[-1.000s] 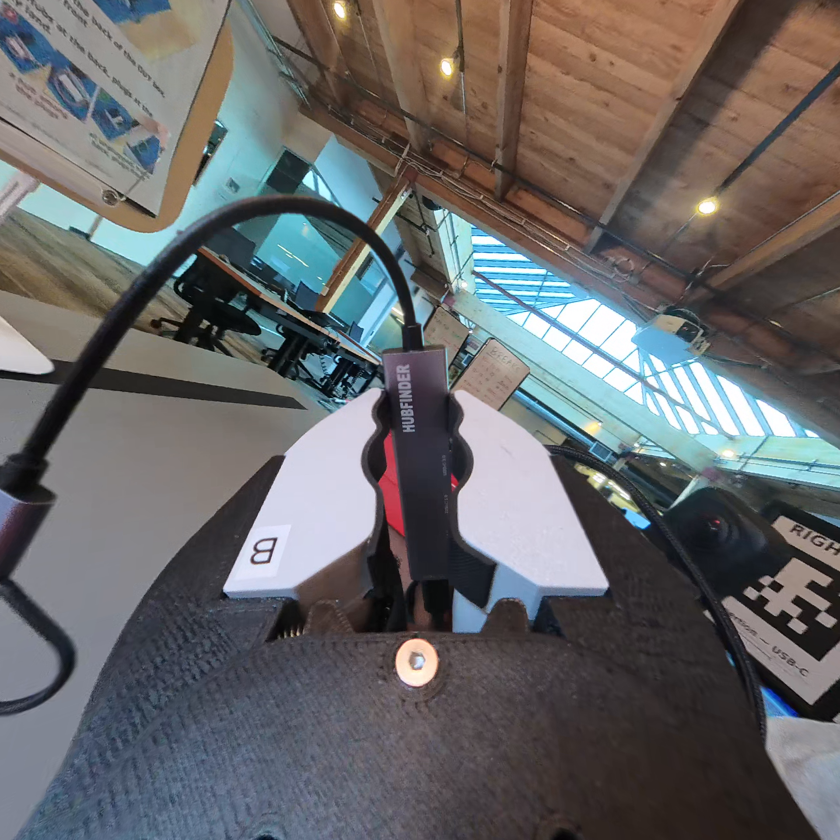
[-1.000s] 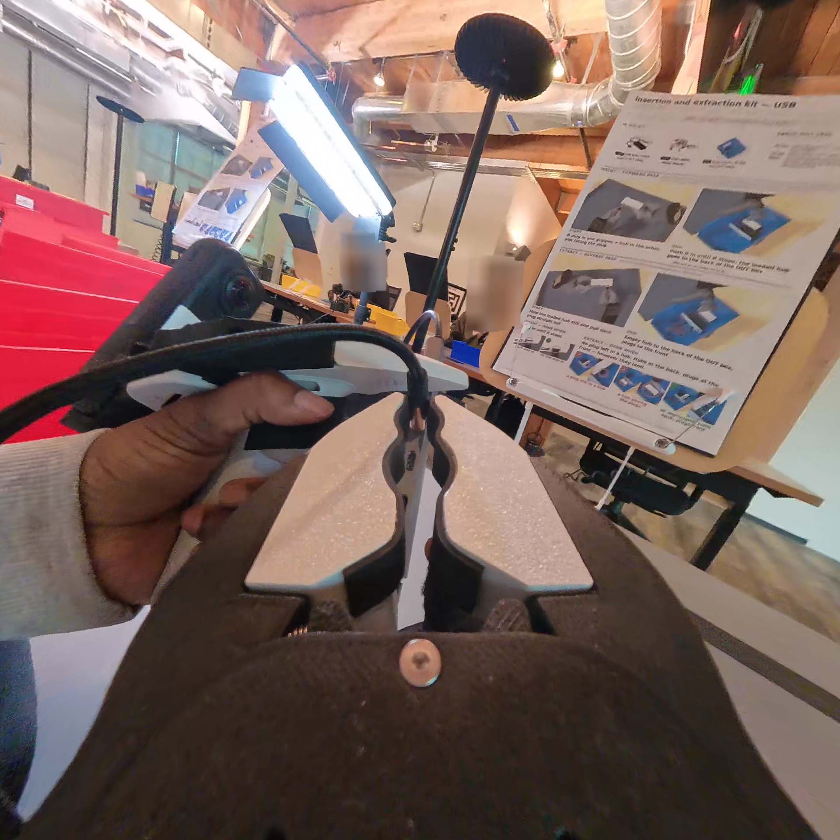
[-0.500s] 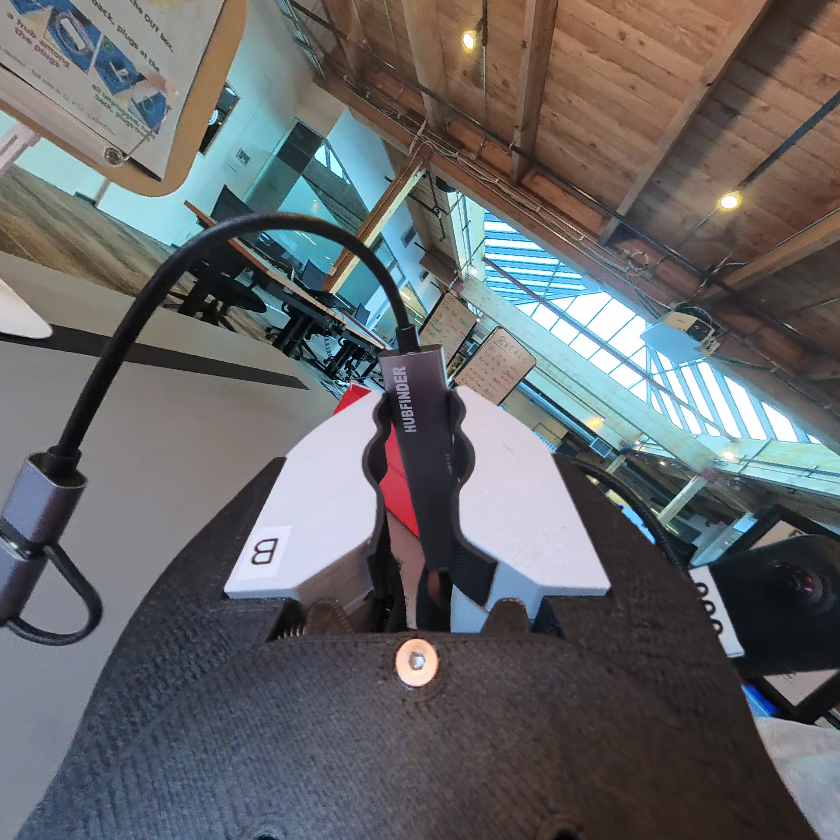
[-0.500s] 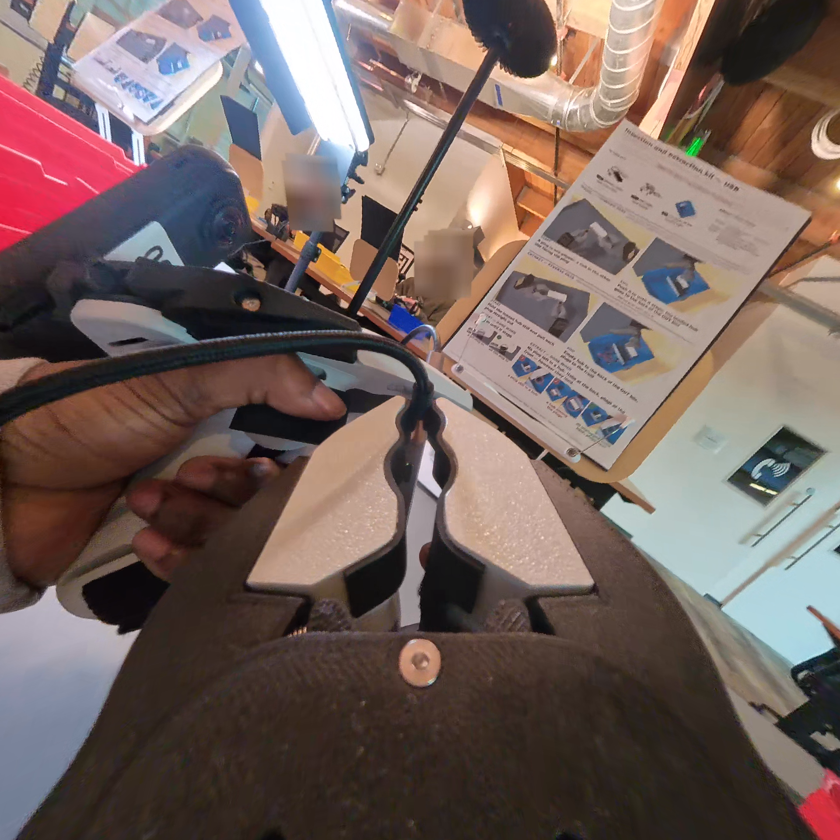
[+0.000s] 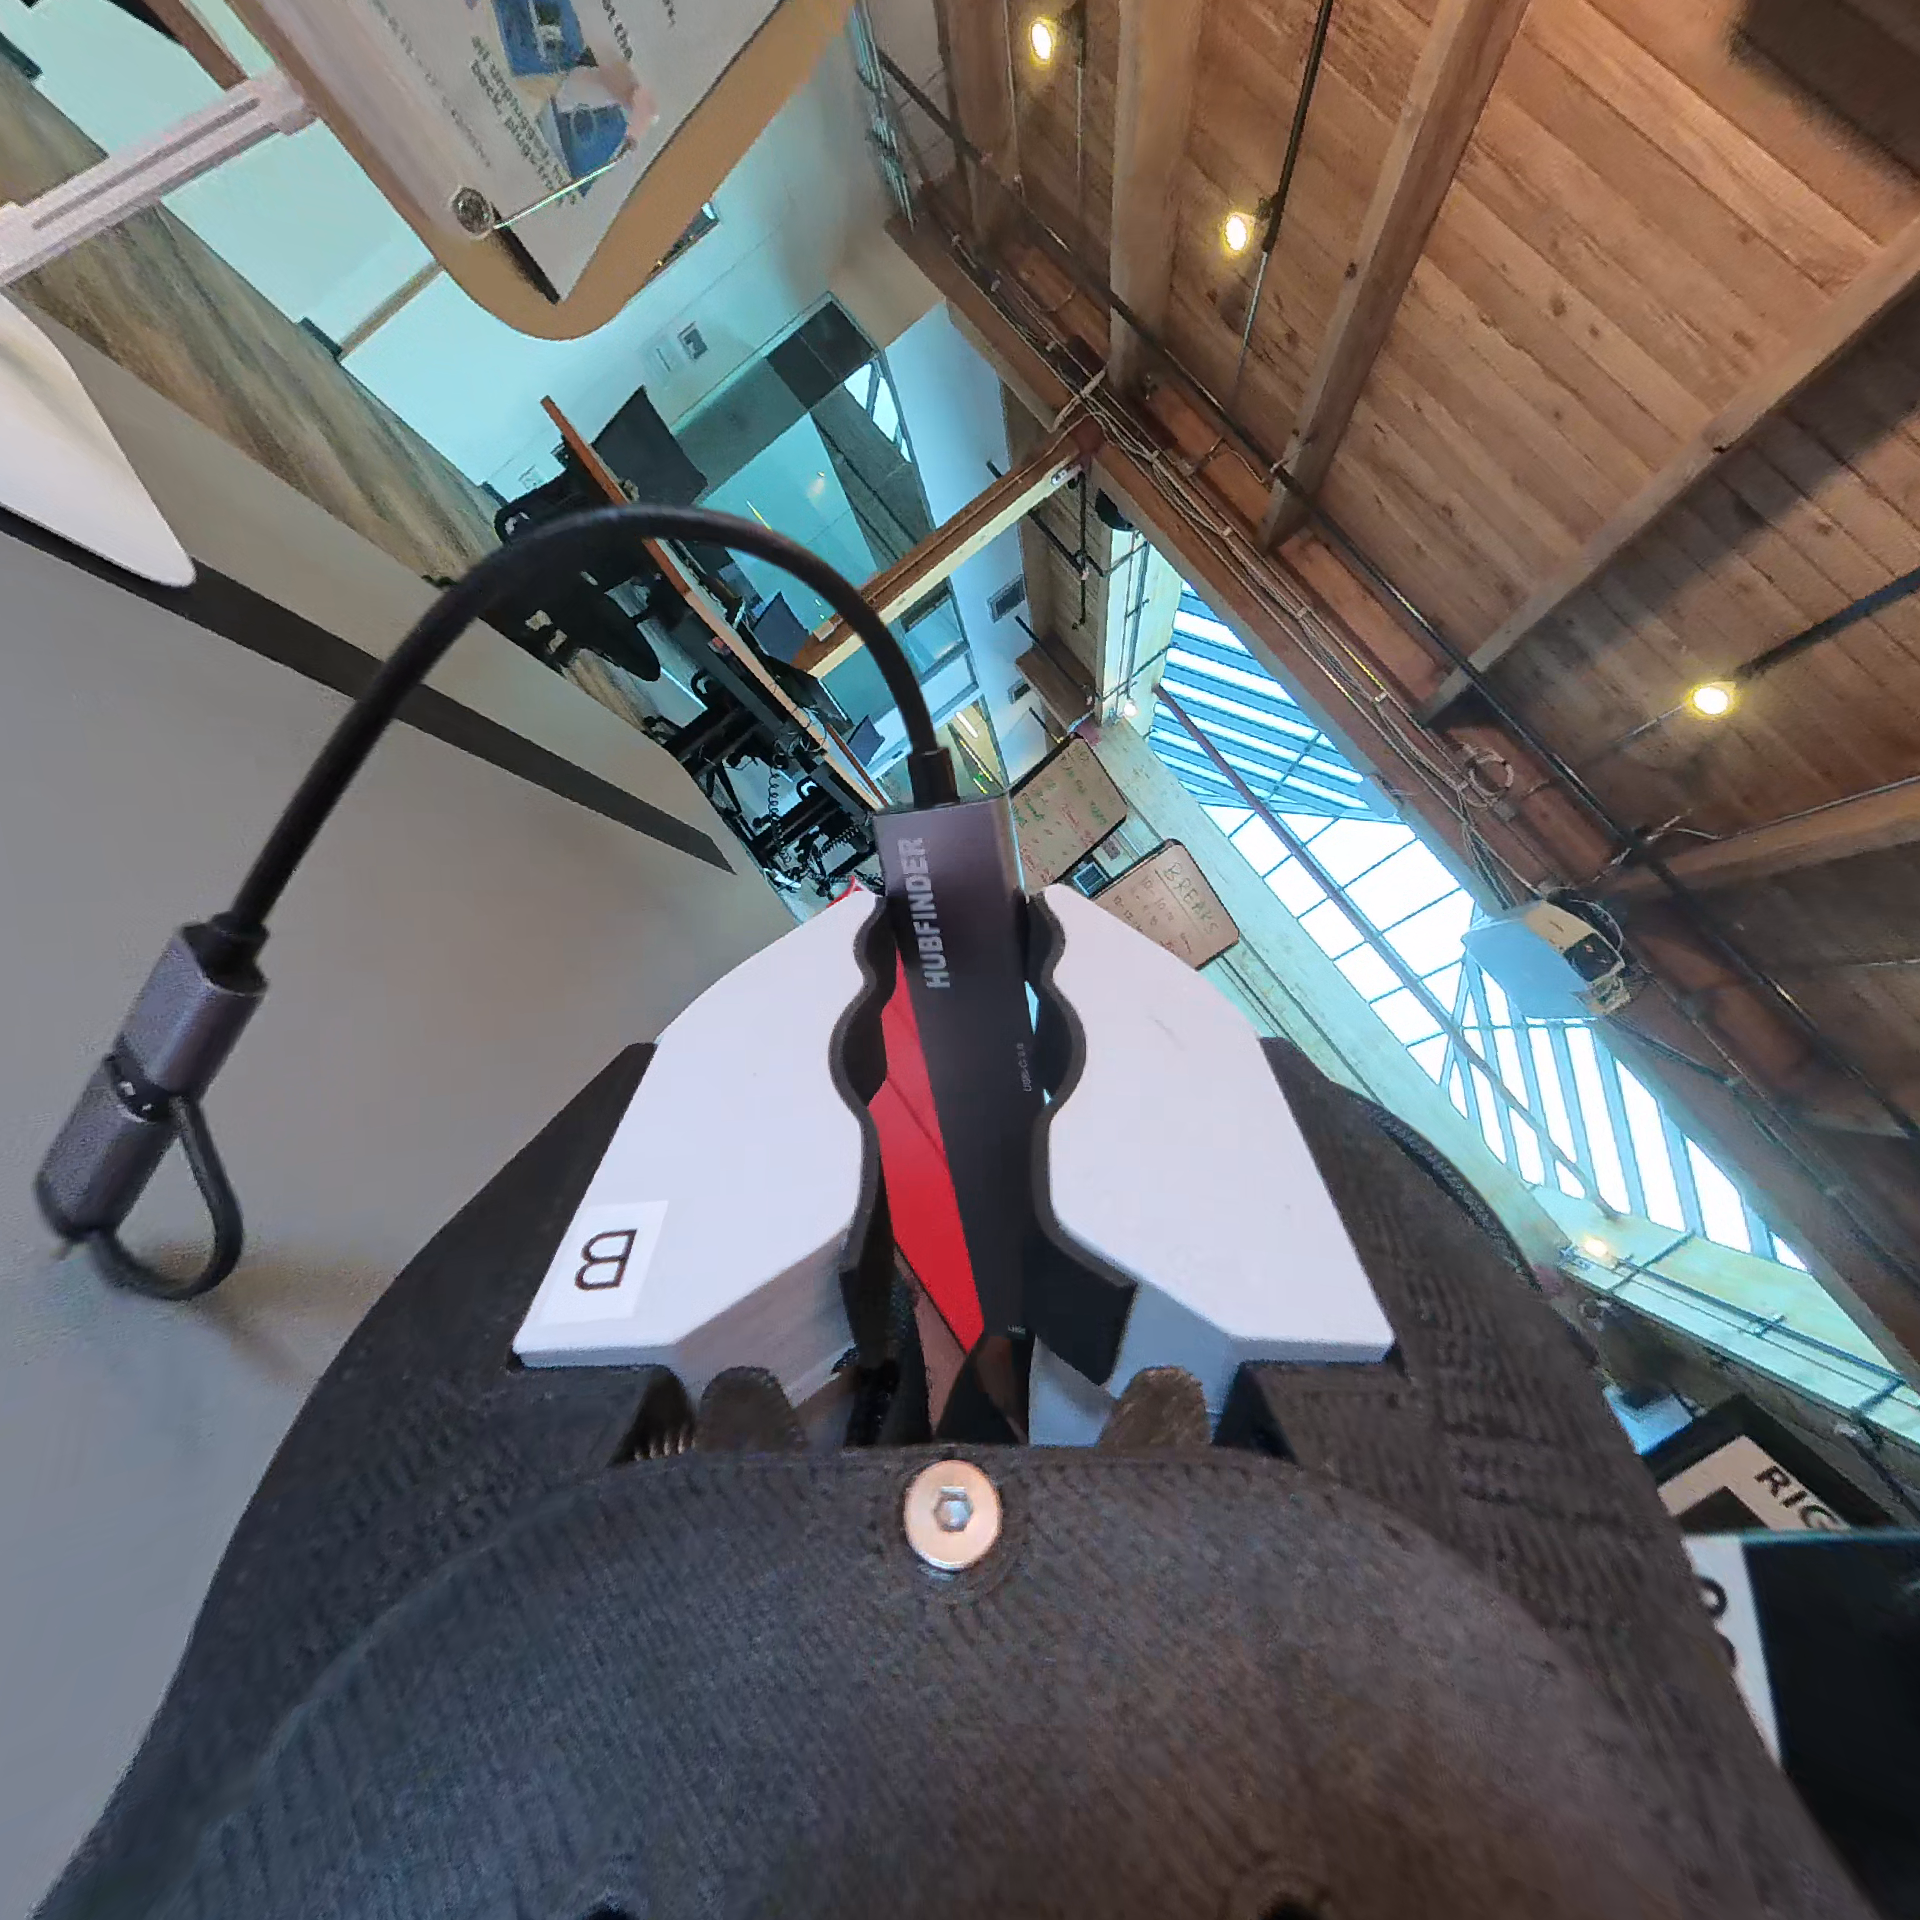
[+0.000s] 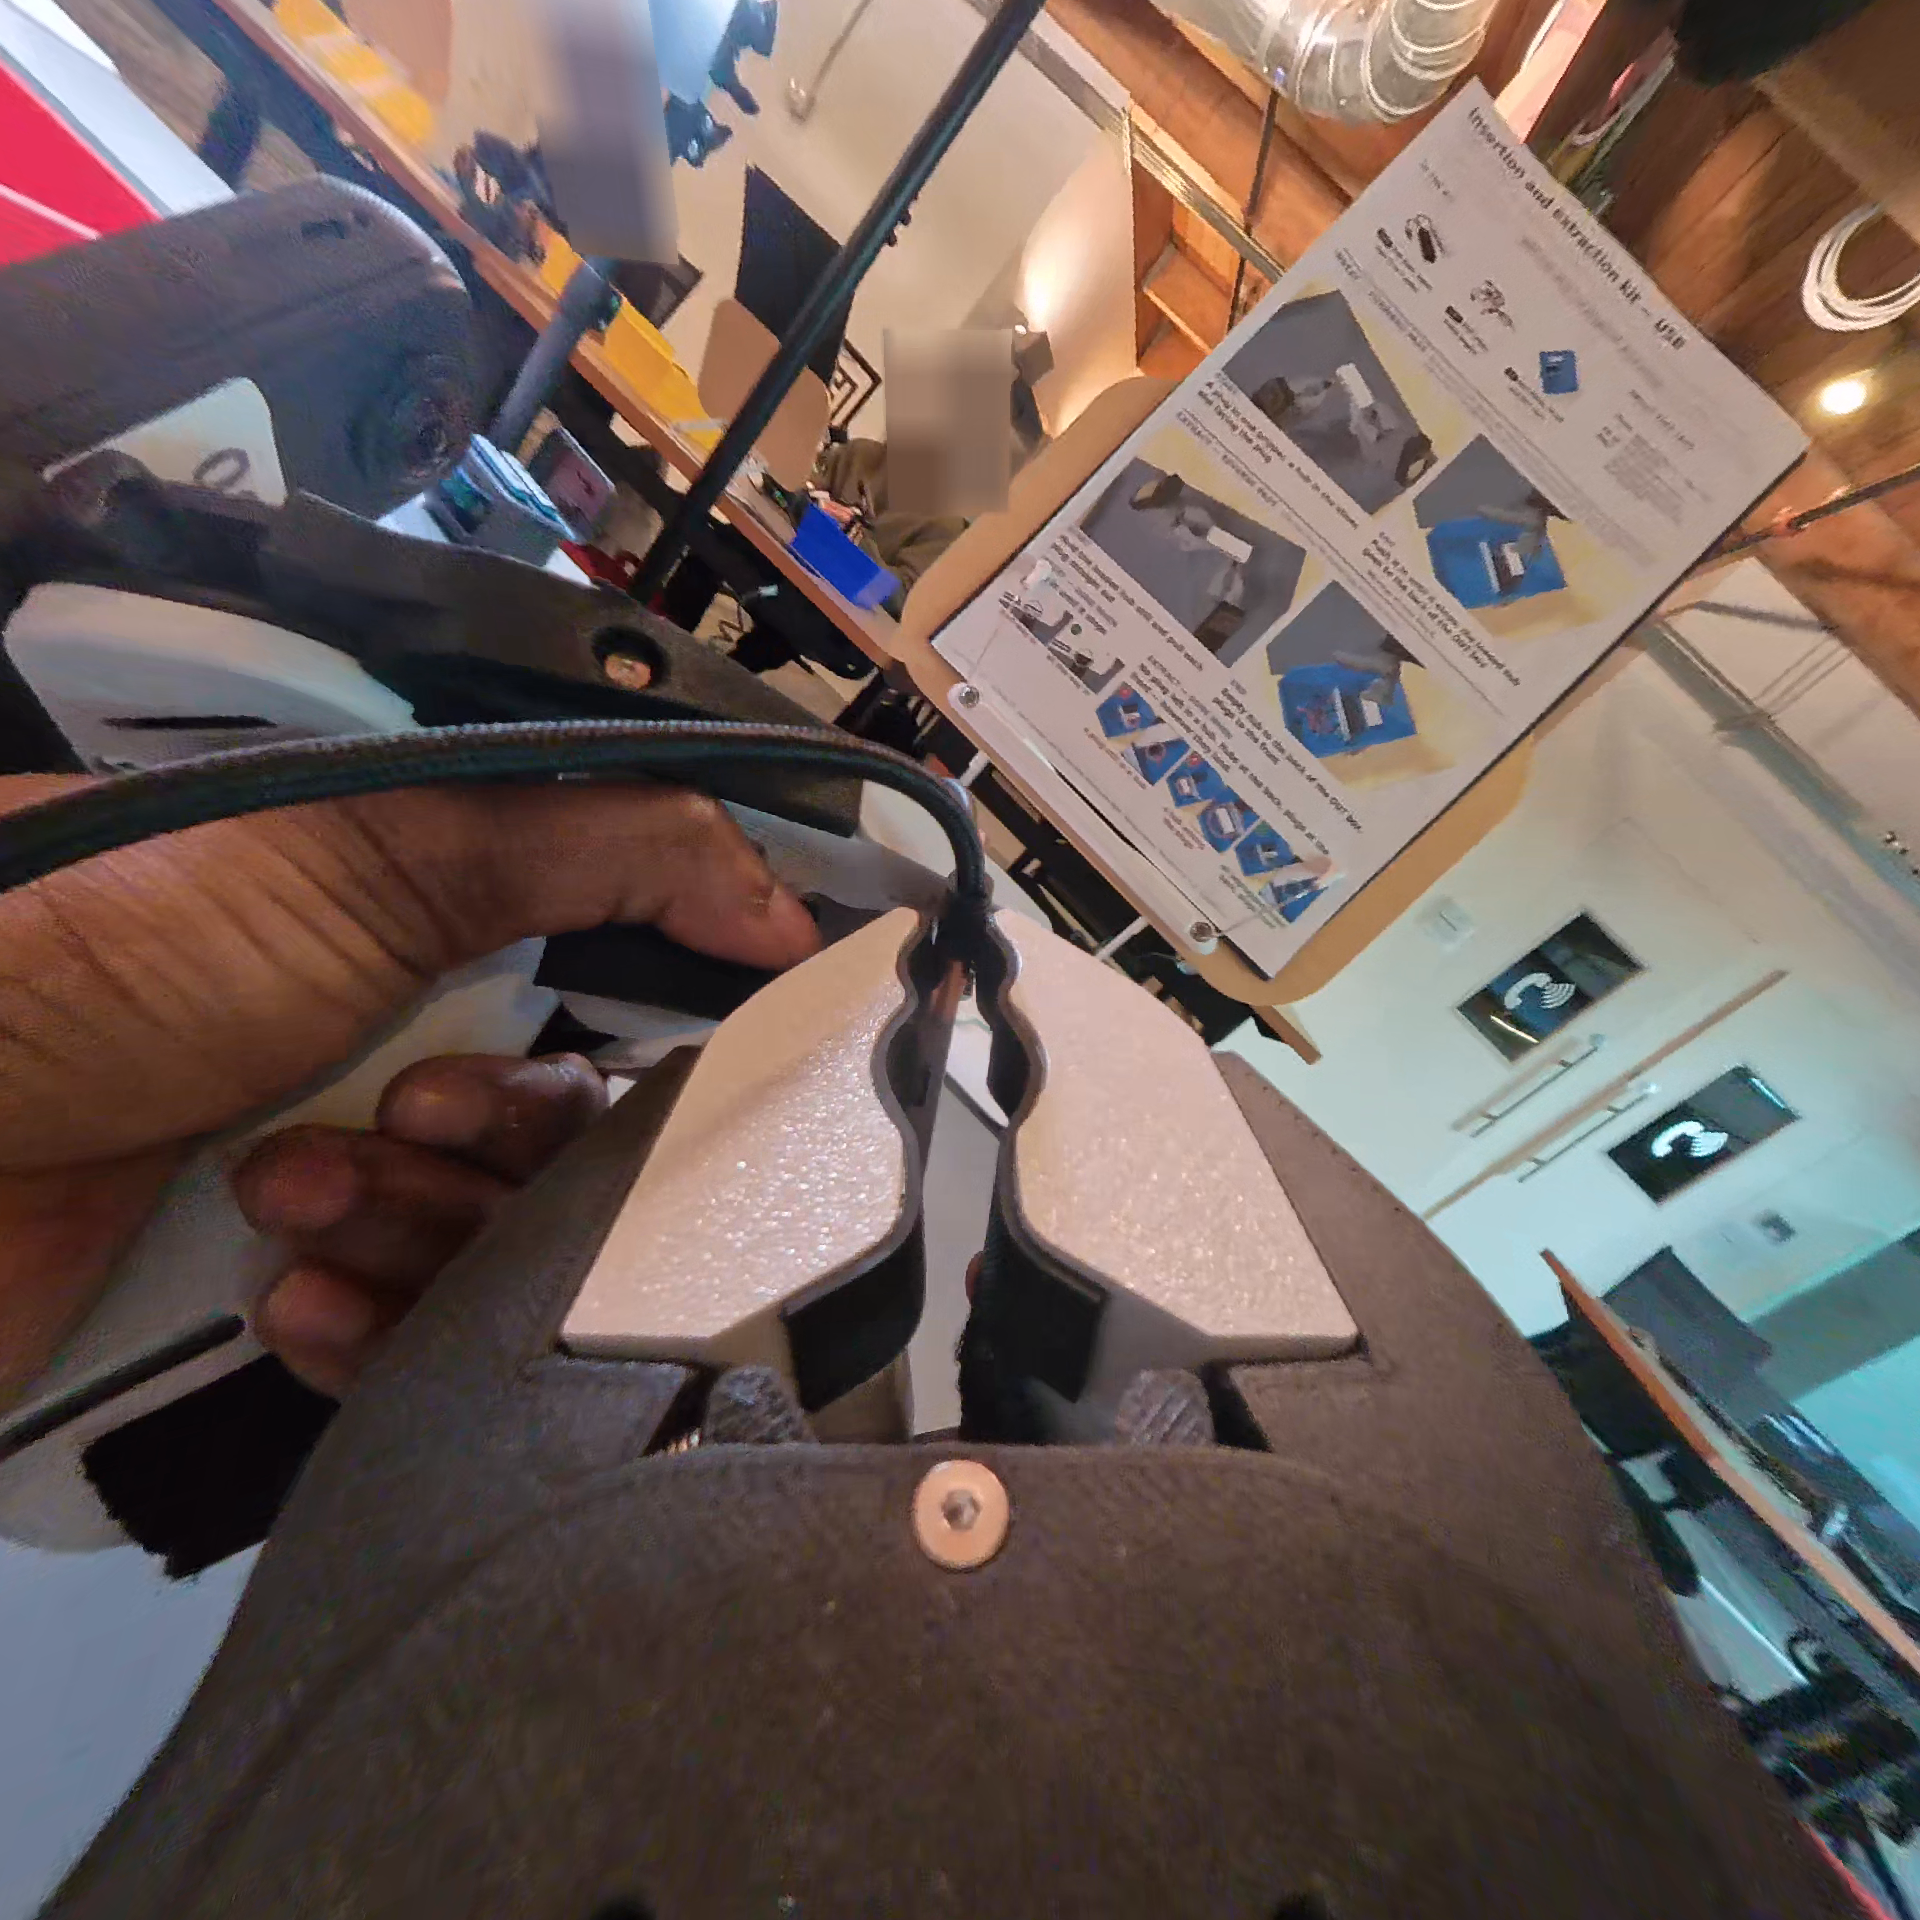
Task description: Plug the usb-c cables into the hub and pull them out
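Observation:
My left gripper (image 5: 951,914) is shut on a slim dark grey hub (image 5: 961,997), held lengthwise between the white fingers (image 5: 748,1132) and sticking out past the tips. The hub's own black cable (image 5: 499,592) arcs left to a grey metal plug with a cap and loop (image 5: 145,1091), hanging free above the grey table. My right gripper (image 6: 961,935) is shut on the plug end of a black braided usb-c cable (image 6: 499,753), which runs off to the left. The plug itself is hidden between the fingers. Both grippers point upward.
The other gripper (image 6: 260,499) and the hand (image 6: 312,966) holding it fill the left of the right wrist view. An instruction poster on a board (image 6: 1351,540) stands behind. A grey table surface (image 5: 312,935) with a black stripe lies left. Part of the right gripper's tag (image 5: 1787,1496) shows at right. The grippers are tip to tip, or close to it.
Both grippers have tilted and rolled, so the room has swung across both views. The hub's hanging plug has swung right into fuller view. Both grips are unchanged.

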